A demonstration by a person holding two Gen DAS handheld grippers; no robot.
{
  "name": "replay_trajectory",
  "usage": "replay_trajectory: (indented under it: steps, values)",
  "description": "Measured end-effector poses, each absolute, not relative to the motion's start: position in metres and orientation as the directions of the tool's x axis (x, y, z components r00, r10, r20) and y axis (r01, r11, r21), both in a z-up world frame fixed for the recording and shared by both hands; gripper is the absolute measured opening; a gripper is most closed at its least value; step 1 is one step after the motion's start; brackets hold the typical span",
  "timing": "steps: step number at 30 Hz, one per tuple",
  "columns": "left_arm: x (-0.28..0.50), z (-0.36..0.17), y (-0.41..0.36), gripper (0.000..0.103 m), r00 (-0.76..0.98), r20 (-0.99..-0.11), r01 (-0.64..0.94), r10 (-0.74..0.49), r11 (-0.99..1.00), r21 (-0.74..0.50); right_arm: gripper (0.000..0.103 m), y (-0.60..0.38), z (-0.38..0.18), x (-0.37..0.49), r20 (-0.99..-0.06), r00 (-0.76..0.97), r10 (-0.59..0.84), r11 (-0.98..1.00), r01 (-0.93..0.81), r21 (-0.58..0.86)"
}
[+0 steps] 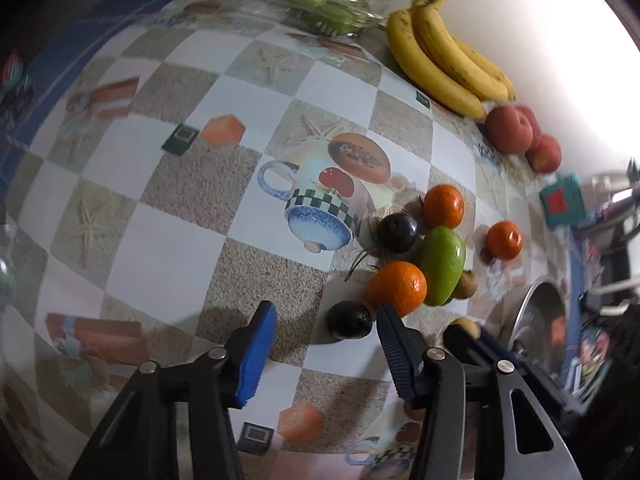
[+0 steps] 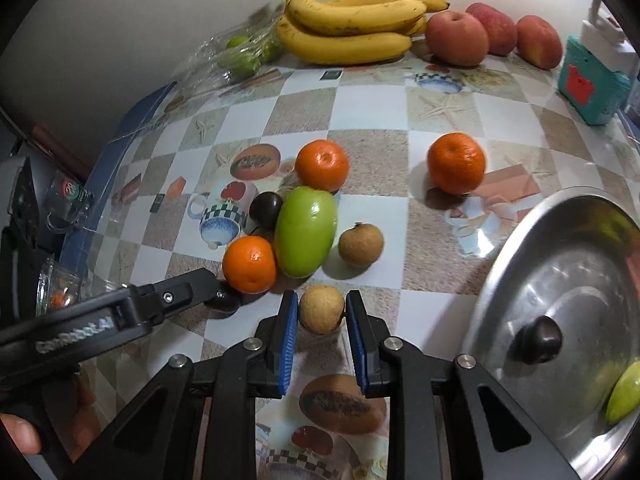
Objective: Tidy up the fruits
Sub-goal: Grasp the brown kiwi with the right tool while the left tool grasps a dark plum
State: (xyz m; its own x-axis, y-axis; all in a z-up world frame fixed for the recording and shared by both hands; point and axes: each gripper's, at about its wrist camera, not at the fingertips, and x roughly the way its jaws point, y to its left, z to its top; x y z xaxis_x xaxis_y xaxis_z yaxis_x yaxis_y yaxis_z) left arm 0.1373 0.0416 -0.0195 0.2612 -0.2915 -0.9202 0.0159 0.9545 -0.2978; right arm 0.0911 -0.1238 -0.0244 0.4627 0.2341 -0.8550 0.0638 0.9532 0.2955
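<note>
A pile of small fruit lies on the patterned tablecloth: three oranges (image 2: 322, 165), one green fruit (image 2: 306, 231), a dark round fruit (image 2: 266, 210) and a brown one (image 2: 361, 245). My right gripper (image 2: 322, 300) is shut on a small brown fruit (image 2: 322, 310) at the pile's near edge. My left gripper (image 1: 326, 312) stands open around another dark fruit (image 1: 349, 320). That fruit lies close to the right finger (image 1: 394, 354), with a wide gap to the left finger (image 1: 258, 356). In the right wrist view the left gripper (image 2: 218, 294) reaches in from the left.
Bananas (image 2: 352, 26) and red apples (image 2: 458, 38) lie along the wall, with a clear bag of green fruit (image 2: 244, 56) to their left. A steel lid (image 2: 560, 304) sits at the right, with a green fruit (image 2: 624, 394) at its edge. A teal box (image 2: 592, 84) stands behind.
</note>
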Motion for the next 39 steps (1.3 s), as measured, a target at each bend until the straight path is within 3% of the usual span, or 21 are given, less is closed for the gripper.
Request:
replay_trajectory:
  steps: [9, 26, 39]
  values:
    - [0.136, -0.02, 0.013, 0.055, 0.256, -0.937, 0.157, -0.236, 0.967, -0.201, 0.026, -0.137, -0.012, 0.081, -0.85, 0.478, 0.219, 0.952, 0.084, 0.293]
    - [0.142, -0.033, -0.013, 0.038, 0.276, -0.957, 0.223, -0.095, 0.974, -0.032, 0.025, -0.15, -0.001, 0.064, -0.851, 0.481, 0.209, 0.949, 0.109, 0.295]
    - [0.14, -0.026, -0.006, 0.031, 0.288, -0.952, 0.21, -0.102, 0.977, -0.041, 0.025, -0.161, 0.009, 0.057, -0.835, 0.505, 0.217, 0.941, 0.12, 0.317]
